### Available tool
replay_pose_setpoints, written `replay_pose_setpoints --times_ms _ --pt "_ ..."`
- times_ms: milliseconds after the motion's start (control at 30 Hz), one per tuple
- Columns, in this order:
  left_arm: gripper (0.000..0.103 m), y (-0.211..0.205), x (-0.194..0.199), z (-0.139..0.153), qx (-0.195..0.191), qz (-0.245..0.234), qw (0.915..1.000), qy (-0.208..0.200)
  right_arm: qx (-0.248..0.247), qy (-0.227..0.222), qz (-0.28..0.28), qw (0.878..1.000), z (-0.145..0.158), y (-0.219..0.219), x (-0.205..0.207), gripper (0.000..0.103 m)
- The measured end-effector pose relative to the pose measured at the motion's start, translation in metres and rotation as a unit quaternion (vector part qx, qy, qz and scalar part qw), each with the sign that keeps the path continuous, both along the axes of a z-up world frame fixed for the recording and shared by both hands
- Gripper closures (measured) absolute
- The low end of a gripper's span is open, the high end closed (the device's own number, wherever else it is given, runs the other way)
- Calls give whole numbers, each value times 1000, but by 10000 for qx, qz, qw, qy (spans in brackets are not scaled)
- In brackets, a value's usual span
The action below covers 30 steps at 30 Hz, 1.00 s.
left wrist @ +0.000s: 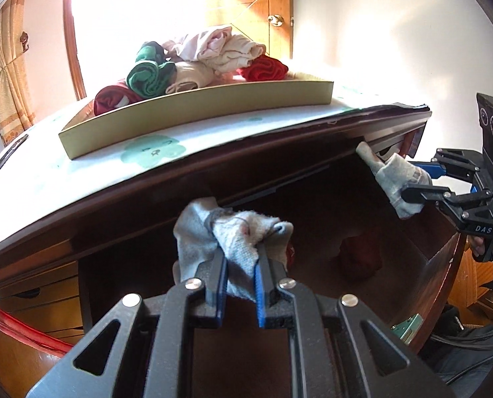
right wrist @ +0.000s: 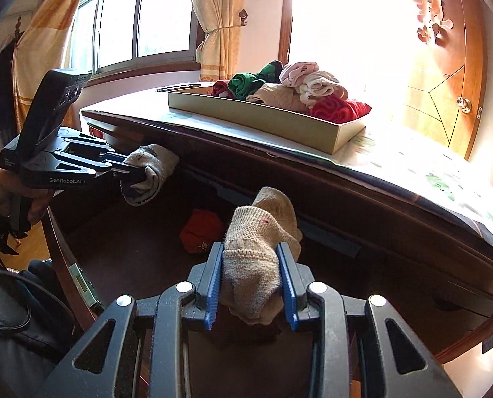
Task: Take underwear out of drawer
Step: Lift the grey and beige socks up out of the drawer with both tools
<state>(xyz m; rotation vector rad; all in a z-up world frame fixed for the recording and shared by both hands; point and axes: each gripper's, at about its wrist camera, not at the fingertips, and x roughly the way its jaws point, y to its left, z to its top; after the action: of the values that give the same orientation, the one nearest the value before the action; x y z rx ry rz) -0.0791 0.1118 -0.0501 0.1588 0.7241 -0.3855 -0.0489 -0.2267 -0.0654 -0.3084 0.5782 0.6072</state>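
Note:
My left gripper (left wrist: pixel 241 250) is shut on a rolled grey-blue and white cloth piece (left wrist: pixel 233 232), held above the open dark wood drawer (left wrist: pixel 442 265). In the right wrist view that same left gripper (right wrist: pixel 135 169) shows at the left with its grey piece (right wrist: pixel 153 169). My right gripper (right wrist: pixel 249 247) is shut on a beige knitted piece (right wrist: pixel 256 232) over the drawer (right wrist: pixel 130 248). From the left wrist view the right gripper (left wrist: pixel 412 179) appears at the right edge with its pale piece (left wrist: pixel 392 172). A red piece (right wrist: pixel 201 229) (left wrist: pixel 359 255) lies on the drawer floor.
A shallow tan box (left wrist: pixel 196 112) (right wrist: pixel 263 119) on the dresser top holds several rolled garments in green, red and cream. The dresser top's edge (left wrist: pixel 213 152) overhangs the drawer. A hand (right wrist: pixel 1 189) grips the left tool. Curtains, a window and a wooden door stand behind.

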Motion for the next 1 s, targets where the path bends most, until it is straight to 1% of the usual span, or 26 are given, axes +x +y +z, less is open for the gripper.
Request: replay_pose_setpoints --times_ms 233,533,733,1000 --pt "91 3 -2 3 -47 203 9996 -177 200 -202 58 9996 3 -5 -6 69" --pt "91 5 -4 5 -45 425 9984 -357 281 -284 53 9992 5 -5 -7 69" --pt "91 5 -6 6 -80 471 9980 -406 387 -368 76 9985 6 -7 -9 69" --pt "91 3 -14 9 -216 545 9964 -604 570 -552 77 9968 9 -12 -13 69"
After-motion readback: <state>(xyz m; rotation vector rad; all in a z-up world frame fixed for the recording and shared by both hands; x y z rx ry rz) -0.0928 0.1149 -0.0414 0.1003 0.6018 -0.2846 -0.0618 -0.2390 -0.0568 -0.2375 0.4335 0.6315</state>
